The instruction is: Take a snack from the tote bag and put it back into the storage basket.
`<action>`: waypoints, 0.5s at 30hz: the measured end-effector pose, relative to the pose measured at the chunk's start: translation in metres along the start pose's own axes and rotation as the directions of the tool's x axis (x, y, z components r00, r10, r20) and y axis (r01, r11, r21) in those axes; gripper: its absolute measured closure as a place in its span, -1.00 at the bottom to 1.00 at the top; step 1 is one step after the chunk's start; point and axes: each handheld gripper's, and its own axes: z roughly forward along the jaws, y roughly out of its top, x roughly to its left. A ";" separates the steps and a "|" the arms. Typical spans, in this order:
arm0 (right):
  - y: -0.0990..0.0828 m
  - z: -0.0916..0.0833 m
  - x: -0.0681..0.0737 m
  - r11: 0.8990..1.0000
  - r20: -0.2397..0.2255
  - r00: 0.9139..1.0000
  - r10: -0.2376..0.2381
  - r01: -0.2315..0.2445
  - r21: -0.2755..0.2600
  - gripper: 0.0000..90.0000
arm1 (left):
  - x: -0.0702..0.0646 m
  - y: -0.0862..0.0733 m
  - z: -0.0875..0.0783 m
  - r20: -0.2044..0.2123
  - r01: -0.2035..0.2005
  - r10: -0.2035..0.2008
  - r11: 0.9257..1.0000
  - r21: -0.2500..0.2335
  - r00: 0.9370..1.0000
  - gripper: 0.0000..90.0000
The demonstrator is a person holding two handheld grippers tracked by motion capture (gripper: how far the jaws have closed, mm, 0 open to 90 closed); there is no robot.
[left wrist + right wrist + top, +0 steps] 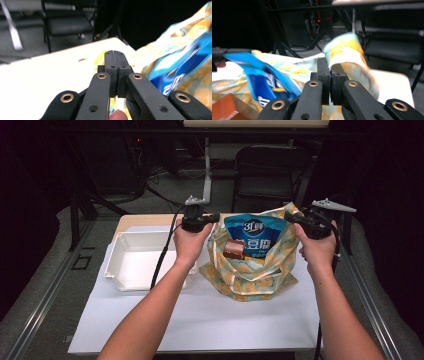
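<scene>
Two containers on tabletop: white tray; cloth bag holding blue packet, brown box. Left hand-held gripper and right hand-held gripper each clenched on bag's rim.

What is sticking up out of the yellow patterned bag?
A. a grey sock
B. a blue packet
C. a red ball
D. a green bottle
B: a blue packet with white writing stands up out of the open mouth of the yellow patterned bag, next to a small brown packet.
</scene>
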 end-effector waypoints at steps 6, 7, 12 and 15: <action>-0.034 0.006 -0.019 0.997 0.026 0.999 0.038 -0.039 0.061 0.87 | 0.000 -0.030 0.016 -0.005 0.007 -0.007 0.998 0.054 1.000 1.00; -0.040 0.007 -0.020 0.996 0.026 0.999 0.043 -0.045 0.076 0.84 | 0.000 -0.034 0.018 -0.012 0.004 -0.003 0.998 0.064 1.000 1.00; -0.053 -0.001 -0.018 0.997 -0.007 1.000 0.024 -0.024 0.068 0.33 | -0.001 -0.041 0.008 -0.028 0.024 -0.023 0.999 0.023 0.999 0.73; -0.052 -0.018 -0.013 1.000 -0.026 1.000 0.000 0.000 0.020 0.07 | -0.002 -0.038 -0.008 -0.028 0.011 -0.011 1.000 -0.023 1.000 0.44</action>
